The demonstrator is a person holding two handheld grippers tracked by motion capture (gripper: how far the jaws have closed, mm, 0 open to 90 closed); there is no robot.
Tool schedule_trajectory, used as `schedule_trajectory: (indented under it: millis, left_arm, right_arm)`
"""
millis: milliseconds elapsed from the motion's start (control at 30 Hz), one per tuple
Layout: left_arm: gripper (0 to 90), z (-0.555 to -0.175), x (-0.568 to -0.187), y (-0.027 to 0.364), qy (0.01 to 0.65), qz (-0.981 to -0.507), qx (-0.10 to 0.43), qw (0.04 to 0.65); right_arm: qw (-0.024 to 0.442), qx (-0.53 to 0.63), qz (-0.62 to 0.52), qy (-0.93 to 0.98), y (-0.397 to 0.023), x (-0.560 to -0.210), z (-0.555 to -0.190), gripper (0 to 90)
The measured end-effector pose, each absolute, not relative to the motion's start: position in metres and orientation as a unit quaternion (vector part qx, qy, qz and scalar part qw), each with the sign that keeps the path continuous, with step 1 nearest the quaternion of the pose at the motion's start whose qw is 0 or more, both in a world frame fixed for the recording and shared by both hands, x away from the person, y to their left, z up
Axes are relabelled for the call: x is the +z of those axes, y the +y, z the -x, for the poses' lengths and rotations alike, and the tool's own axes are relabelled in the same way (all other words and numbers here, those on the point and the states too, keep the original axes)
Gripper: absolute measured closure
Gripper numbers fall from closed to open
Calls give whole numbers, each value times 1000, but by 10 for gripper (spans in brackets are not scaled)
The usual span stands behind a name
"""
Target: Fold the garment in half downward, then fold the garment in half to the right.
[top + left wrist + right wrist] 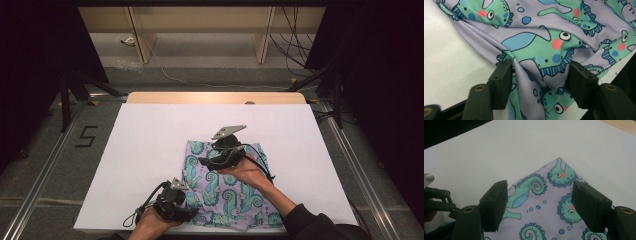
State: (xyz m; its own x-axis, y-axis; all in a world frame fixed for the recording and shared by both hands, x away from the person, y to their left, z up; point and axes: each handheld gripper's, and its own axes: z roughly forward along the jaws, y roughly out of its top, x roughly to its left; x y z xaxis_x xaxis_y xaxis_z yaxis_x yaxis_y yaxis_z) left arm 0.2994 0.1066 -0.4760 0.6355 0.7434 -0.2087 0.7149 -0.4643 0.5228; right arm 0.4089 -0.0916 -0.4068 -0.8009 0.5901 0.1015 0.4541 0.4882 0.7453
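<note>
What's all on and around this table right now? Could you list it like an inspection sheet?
Surface: white table top, wooden strip along the far edge.
Job's things: lilac seahorse-print cloth, lying at the near edge, bunched at its left.
Clutter: nothing seen.
Grippers: left gripper half closed astride a raised fold; right gripper open above a cloth corner.
Cables: black cable trailing from the left gripper; floor cables beyond.
Surroundings: grey floor, wooden shelving, dark curtains.
</note>
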Motion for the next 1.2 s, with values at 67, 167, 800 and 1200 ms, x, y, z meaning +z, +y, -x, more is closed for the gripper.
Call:
schedule_trajectory:
  millis: [67, 167, 800, 1200]
  left_arm:
    - [447, -300, -476, 107, 427, -854, 28, 295]
    - [490, -299, -476, 108, 427, -854, 30, 296]
    - [790, -297, -476, 106, 406, -861, 32, 306]
    - [805, -295, -476, 108, 398, -864, 37, 307]
  right_arm:
    - [85, 405, -304, 858, -92, -407, -409, 306]
    - [86, 405, -306, 857, -92, -406, -410, 306]
    - [73, 402, -317, 856, -93, -410, -420, 314]
    - [55, 387, -324, 861, -73, -409, -442, 314]
